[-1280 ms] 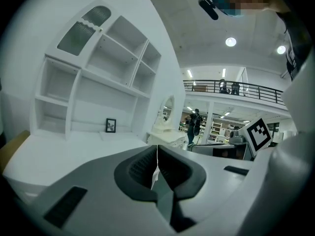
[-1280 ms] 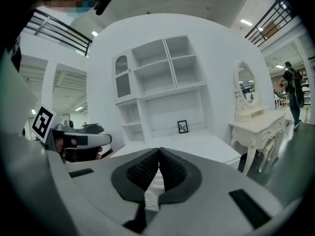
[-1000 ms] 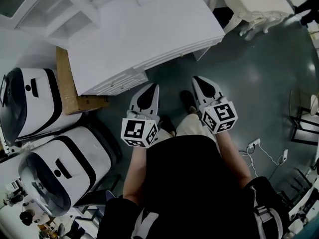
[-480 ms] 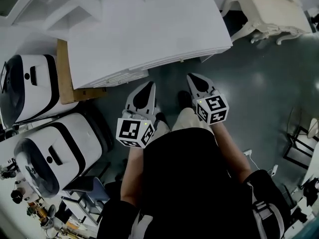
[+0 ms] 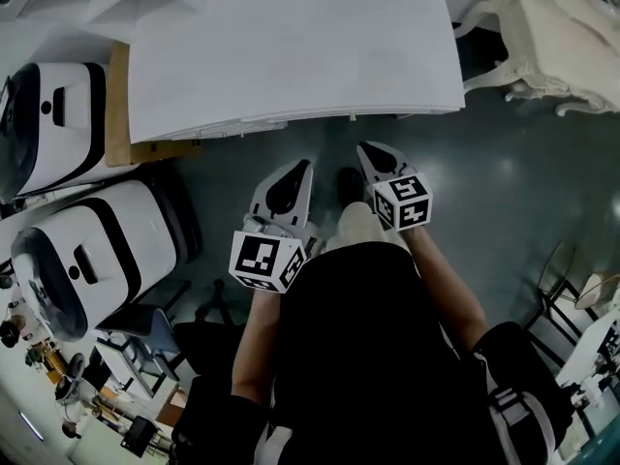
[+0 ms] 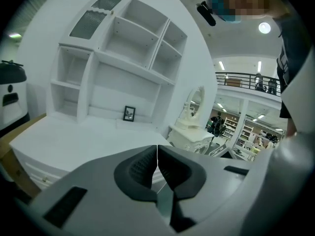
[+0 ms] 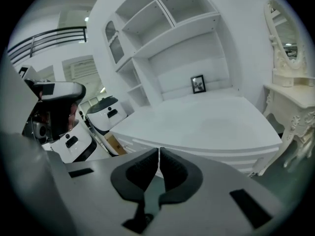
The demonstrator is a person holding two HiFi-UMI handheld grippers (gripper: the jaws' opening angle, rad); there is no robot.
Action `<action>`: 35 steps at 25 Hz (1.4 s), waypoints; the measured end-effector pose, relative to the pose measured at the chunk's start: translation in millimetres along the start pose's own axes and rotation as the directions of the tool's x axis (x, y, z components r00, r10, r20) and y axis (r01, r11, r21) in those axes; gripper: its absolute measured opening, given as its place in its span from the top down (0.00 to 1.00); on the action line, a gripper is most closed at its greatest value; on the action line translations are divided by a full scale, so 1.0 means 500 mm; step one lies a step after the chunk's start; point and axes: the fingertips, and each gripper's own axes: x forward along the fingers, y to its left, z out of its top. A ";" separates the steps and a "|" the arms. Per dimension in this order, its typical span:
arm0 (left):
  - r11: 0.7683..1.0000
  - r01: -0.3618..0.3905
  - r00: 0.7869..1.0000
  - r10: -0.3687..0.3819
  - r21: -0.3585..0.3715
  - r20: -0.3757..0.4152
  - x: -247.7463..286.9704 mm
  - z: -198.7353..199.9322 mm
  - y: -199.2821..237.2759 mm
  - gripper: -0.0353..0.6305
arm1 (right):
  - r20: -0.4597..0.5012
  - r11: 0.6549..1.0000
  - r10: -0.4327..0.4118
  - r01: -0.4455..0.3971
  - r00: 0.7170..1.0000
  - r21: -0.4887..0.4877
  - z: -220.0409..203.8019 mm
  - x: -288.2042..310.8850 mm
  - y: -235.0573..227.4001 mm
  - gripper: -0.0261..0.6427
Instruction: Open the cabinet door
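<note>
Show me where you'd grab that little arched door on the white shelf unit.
Likely one upright edge of the arched door, reached from the front: it sits shut in the face of the shelf unit, high at its left end. No knob or hinge can be made out, so which edge swings free is unclear.

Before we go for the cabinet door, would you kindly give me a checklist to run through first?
1. The white cabinet faces both grippers: ok.
2. The arched glazed door at its upper left is in view: ok.
3. The handle on that door is located: cannot tell, too small.
4. The left gripper is ready to grasp: not ok, jaws together, empty.
5. The right gripper is ready to grasp: not ok, jaws have just been opening but stand almost together, nothing between them.
6. Both grippers are apart from the cabinet: ok.
</note>
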 end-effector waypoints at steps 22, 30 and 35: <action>0.992 -0.116 0.990 0.110 -0.058 -0.088 0.079 -0.056 0.003 0.91 | -0.224 0.998 0.016 -0.001 0.974 0.070 -0.161 0.207 -0.153 0.84; 0.985 -0.141 0.985 0.130 -0.095 -0.111 0.084 -0.081 0.026 0.91 | -0.281 0.993 -0.023 0.054 0.959 0.103 -0.207 0.282 -0.194 0.81; 0.982 -0.158 0.982 0.145 -0.106 -0.119 0.090 -0.084 0.041 0.91 | -0.274 0.990 -0.094 0.120 0.957 0.078 -0.205 0.318 -0.227 0.78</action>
